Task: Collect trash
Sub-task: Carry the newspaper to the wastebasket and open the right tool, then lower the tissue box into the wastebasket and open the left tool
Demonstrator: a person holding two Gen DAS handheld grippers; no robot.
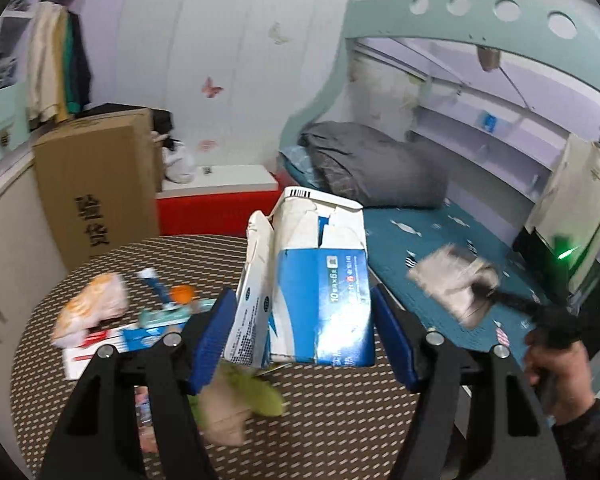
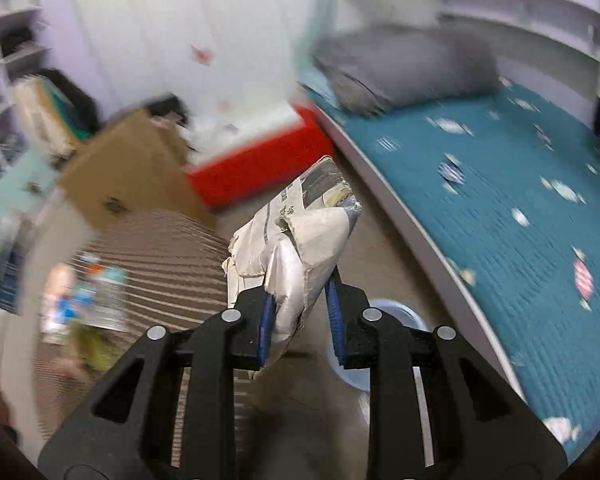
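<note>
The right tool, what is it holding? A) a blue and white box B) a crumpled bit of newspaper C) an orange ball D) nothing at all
B: in the right wrist view the right tool pinches a crumpled bit of newspaper between its blue pads, while the blue and white box sits in the left tool.

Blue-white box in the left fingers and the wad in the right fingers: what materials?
Blue-white box: looks like thin printed paperboard, glossy outside; the torn top shows matte white fibre. Wad: crumpled newsprint-like paper, matte, with grey print and soft creases. Motion blur leaves any coating open.
</note>
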